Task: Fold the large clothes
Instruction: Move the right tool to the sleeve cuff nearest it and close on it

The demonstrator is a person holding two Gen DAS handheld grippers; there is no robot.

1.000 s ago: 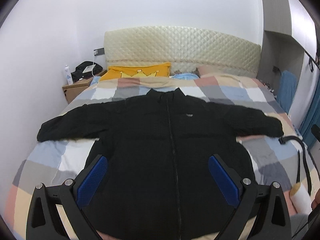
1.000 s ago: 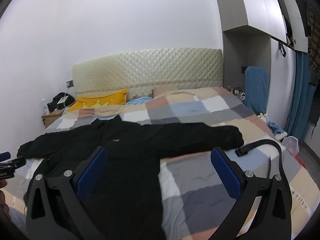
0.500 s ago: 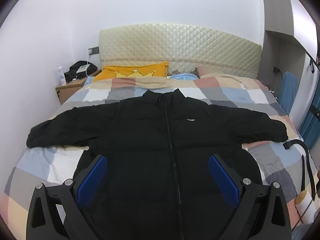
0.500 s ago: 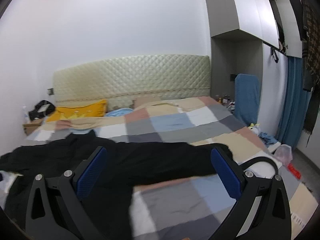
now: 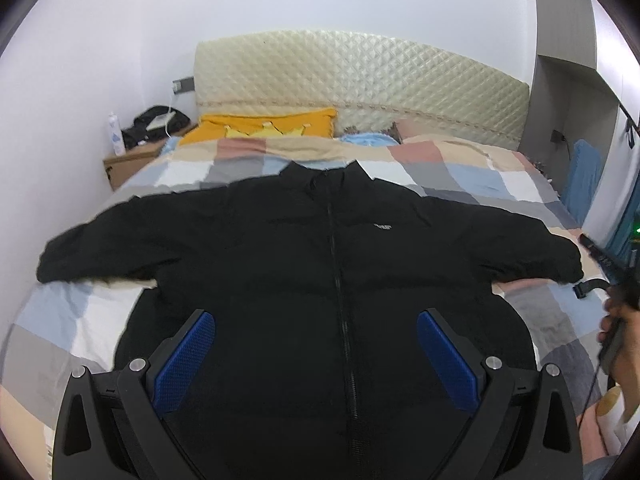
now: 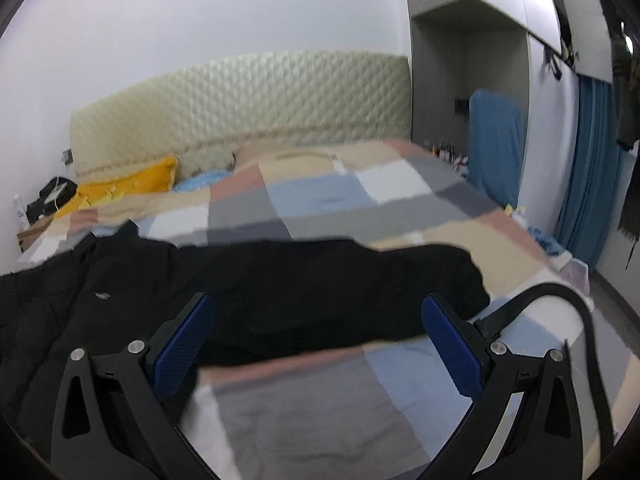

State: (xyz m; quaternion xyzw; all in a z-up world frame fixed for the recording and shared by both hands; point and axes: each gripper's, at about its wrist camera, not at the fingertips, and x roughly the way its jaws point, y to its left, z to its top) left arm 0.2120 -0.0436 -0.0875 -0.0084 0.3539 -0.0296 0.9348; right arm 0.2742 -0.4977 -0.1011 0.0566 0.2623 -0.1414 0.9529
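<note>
I am holding my left gripper (image 5: 316, 344) and right gripper (image 6: 318, 330) wide open, empty, above the black jacket (image 5: 312, 264) lying spread across the checkered bed (image 5: 440, 168)

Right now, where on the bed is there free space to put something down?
Free patches of checked bedspread lie below the jacket's right sleeve, beside the black strap, and between the jacket collar and the pillows. The middle is crowded: the black jacket spans the bed.
</note>
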